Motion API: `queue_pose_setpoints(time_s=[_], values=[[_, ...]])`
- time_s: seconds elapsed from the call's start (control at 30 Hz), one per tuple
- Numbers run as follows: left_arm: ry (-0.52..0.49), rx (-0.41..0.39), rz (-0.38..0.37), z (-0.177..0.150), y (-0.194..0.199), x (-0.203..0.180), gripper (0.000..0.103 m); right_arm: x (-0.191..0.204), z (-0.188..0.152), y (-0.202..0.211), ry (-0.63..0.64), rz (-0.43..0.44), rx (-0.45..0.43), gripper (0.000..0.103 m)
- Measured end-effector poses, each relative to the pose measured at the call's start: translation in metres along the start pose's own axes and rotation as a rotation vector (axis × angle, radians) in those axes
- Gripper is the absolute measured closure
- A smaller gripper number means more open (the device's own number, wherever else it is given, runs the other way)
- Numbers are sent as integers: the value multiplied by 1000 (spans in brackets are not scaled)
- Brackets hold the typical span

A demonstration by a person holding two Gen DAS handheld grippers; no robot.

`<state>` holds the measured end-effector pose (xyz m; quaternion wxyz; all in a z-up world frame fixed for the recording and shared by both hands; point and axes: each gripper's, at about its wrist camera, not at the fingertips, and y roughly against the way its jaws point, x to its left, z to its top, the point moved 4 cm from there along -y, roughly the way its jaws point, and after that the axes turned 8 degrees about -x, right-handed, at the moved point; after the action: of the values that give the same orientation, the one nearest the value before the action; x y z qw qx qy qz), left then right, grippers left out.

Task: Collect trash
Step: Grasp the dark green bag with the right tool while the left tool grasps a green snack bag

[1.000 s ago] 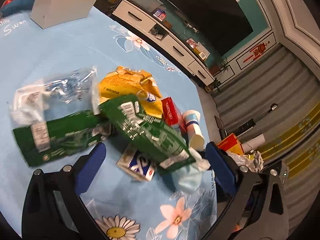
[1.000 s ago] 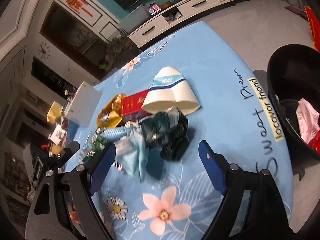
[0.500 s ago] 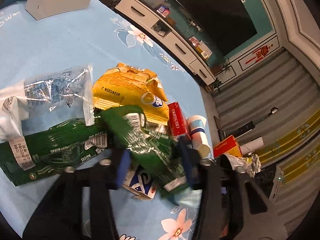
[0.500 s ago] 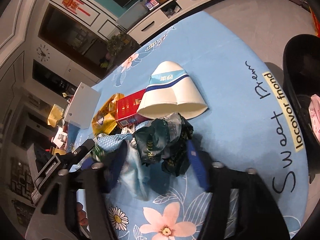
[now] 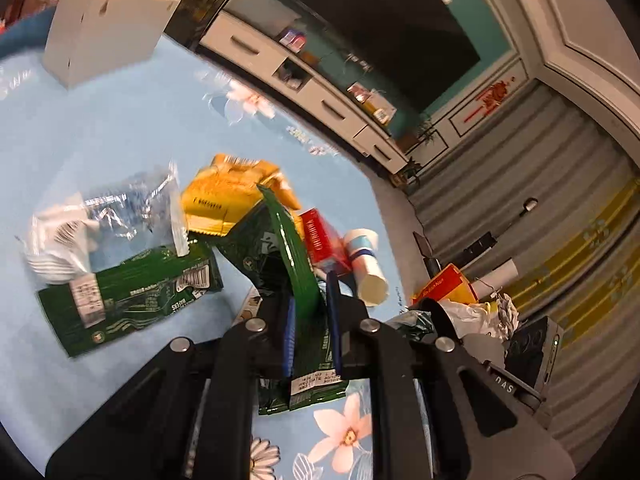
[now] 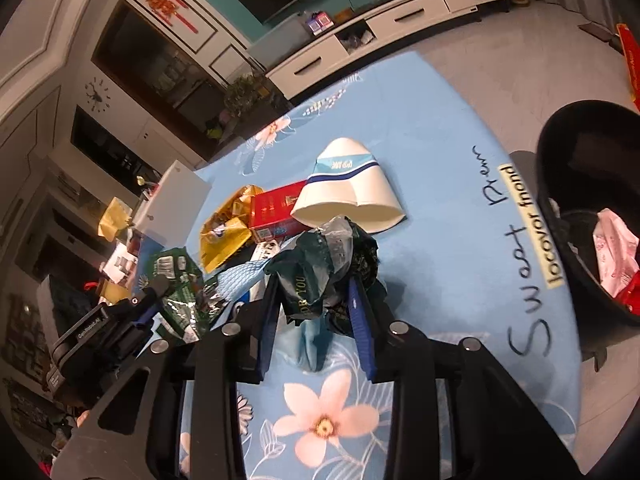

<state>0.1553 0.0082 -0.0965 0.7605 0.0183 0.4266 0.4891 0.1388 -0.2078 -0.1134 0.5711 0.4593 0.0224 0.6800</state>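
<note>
My left gripper is shut on a green wrapper and lifts it above the blue floral tablecloth. My right gripper is shut on a crumpled dark teal wrapper. Around them lie a second green wrapper, a clear plastic bag, a yellow snack bag, a red box and crushed white paper cups. The left gripper also shows at the left of the right wrist view.
A black trash bin with pink and red waste stands off the table's right edge. A white box sits at the table's far side. A white TV cabinet lines the wall behind.
Both grippers have closed: the left one on the green wrapper and raised it, the right one on the dark teal wrapper.
</note>
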Motion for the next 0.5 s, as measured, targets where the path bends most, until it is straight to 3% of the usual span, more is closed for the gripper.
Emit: queue_pose_setpoints(time_s=[0.2,0.5], values=[[-83,-20,-38,1,23,-27,88,-1,3,32,-1,0,-48,68],[-228,5,-89,-12,19,-87,88,-20,18,77,13,-54,-181,68]])
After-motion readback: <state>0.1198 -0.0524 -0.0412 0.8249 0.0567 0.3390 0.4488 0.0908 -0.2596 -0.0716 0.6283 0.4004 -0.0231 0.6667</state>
